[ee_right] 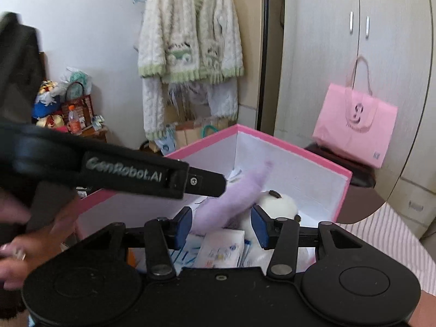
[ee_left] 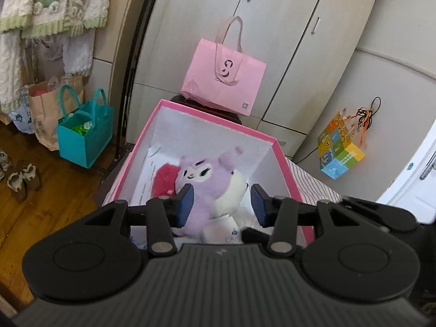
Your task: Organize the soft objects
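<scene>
A pink box (ee_left: 280, 152) with white inside walls stands open on a striped bed. In it lie a purple plush (ee_left: 201, 182), a white plush (ee_left: 231, 193) and a red fluffy toy (ee_left: 163, 177) on papers. My left gripper (ee_left: 222, 204) is open and empty, held above the purple plush. My right gripper (ee_right: 222, 227) is open and empty above the same box (ee_right: 346, 179), with the purple plush (ee_right: 231, 199) and white plush (ee_right: 280, 204) beyond its pads. The left gripper (ee_right: 220, 184) reaches in from the left in the right wrist view.
A pink tote bag (ee_left: 223, 81) sits on a dark stool behind the box, before grey wardrobe doors (ee_left: 286, 27). A teal bag (ee_left: 84, 136) and brown paper bag (ee_left: 43, 114) stand on the wooden floor at left. Fluffy cardigans (ee_right: 190, 49) hang on the wall.
</scene>
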Demonstrator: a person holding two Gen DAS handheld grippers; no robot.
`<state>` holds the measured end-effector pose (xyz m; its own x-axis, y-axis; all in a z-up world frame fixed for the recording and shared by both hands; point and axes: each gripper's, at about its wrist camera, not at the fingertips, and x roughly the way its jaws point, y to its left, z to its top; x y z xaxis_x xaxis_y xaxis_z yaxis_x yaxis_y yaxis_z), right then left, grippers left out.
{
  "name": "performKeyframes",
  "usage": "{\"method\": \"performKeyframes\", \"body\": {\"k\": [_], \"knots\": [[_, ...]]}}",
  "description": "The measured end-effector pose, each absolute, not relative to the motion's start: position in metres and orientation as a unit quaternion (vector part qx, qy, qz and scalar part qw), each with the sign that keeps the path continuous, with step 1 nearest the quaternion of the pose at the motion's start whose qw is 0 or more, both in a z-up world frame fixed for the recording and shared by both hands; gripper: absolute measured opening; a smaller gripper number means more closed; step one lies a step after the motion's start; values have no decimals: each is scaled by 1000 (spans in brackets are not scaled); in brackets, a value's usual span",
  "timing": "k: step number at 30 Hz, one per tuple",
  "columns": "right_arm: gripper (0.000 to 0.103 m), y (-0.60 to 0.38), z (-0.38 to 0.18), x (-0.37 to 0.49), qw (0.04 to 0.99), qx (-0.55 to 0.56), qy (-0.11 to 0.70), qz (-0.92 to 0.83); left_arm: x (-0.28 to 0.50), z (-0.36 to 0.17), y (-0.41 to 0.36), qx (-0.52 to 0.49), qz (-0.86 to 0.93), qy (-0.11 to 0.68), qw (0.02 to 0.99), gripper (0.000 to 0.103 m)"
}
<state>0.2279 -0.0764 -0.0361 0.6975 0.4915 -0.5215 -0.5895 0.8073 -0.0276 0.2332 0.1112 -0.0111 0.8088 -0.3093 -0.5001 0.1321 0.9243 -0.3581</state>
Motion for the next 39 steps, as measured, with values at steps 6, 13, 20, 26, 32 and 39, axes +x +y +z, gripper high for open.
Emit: {"method": "performKeyframes", "body": {"k": [6,13,20,26,32,39], "knots": [[54,-114,-38,187,931,-50,238,271,192,-2,106,-127,-107,254,953,46],[54,-141,-31,153,948,-37,223,224,143,16,91,-95,-124,220,963,51],[60,-155,-19,110,960,-28,211,183,103,18,81,-93,-151,205,962,56],[77,-177,-11,68,971,-3,183,156,85,10,77,-88,-143,210,963,57],[85,-188,-18,51,975,2,188,118,62,12,63,-62,-144,183,971,64],[100,-206,-26,27,978,22,189,79,45,-2,54,-64,-147,188,969,89]]}}
